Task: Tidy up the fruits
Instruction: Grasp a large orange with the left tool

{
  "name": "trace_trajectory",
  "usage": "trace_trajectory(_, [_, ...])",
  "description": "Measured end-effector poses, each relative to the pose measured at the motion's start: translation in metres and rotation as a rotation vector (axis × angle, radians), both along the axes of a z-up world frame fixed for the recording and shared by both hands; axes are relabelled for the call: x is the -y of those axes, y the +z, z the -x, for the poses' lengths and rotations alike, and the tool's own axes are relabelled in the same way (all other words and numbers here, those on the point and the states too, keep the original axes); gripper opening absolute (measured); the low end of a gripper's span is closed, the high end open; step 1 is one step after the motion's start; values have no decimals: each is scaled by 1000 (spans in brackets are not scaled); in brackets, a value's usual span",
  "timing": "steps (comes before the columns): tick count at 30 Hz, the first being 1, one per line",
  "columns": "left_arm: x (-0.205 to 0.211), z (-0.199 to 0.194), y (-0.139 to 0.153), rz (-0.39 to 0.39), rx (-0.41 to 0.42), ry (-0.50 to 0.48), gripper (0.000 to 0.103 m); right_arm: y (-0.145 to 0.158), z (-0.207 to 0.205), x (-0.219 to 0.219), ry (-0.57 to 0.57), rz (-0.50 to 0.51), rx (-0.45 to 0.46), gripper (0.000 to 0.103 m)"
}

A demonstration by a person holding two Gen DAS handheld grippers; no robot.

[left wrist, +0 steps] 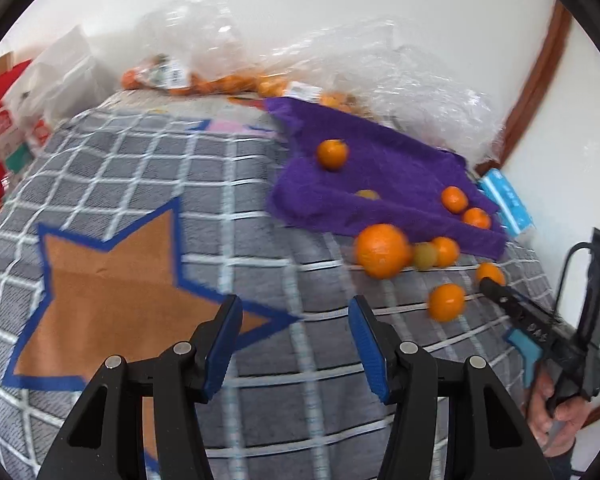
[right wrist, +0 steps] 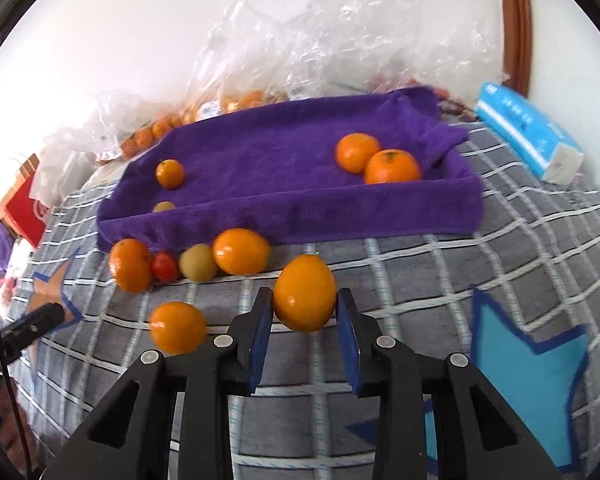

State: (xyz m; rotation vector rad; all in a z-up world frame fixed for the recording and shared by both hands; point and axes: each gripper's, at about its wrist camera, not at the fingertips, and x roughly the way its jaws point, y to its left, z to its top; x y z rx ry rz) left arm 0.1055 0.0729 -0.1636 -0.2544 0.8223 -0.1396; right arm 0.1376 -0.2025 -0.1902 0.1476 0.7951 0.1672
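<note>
Clearly a risk of slipping: smooth, round orange [right wrist: 305,293] caught between the two blue pads [right wrist: 260,340] only at its sides, near the tips, low centre of the right wrist view. Too light a squeeze, or a quick swing, and out it rolls onto the grey checked blanket [right wrist: 400,280]; too hard, and bruised skin. Also possible to knock the loose orange [right wrist: 178,327] lying just left of the gripper, or the row of fruit along the near fold of the purple towel [right wrist: 260,152]: two oranges, one small red fruit [right wrist: 165,266], one yellowish-green fruit [right wrist: 198,262]. Soft, uneven surface underneath, so easy rolling after any bump.

Right gripper [right wrist: 305,322]: about half open, jaws against both flanks of that orange, so judged as grasping it, though lifted or resting on the blanket cannot be told.

Left gripper [left wrist: 296,340]: spread wide, nothing between the pads, hanging over the blanket near the brown star patch [left wrist: 112,280], low centre of the left wrist view.

On the towel, three oranges plus a small yellowish fruit partly hidden behind the fold. Behind, upper part of the frame, clear plastic bags [right wrist: 300,40] with more oranges; at upper right, blue tissue pack [right wrist: 528,132].
</note>
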Motion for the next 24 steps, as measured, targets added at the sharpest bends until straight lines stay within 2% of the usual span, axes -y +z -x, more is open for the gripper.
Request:
trace_trajectory(7, [41,-33,1,39,3,-44,51,-2,5,19,-20,15,14,32])
trace_trajectory(9, [45,-39,-1,70,5,-51,51,-4,6,24,-18,-16,9,32])
trace_trajectory(14, [56,-54,-5,60,-14,-32,48,-5,5,26,-18,-42,7,32])
trace_trajectory(15, [57,-56,-7,53,-27,-26,45,-5,5,26,-16,-47,5,32])
trace_trajectory(16, [58,-58,-10,51,-41,-22,36,-6,5,27,-14,-52,1,32])
trace_trajectory(22, [42,-53,-11,118,-56,-18,36,-7,4,29,-2,-81,-3,32])
trace_trajectory(24, [33,-44,-7,110,-53,-11,36,-8,4,30,-7,-86,-5,32])
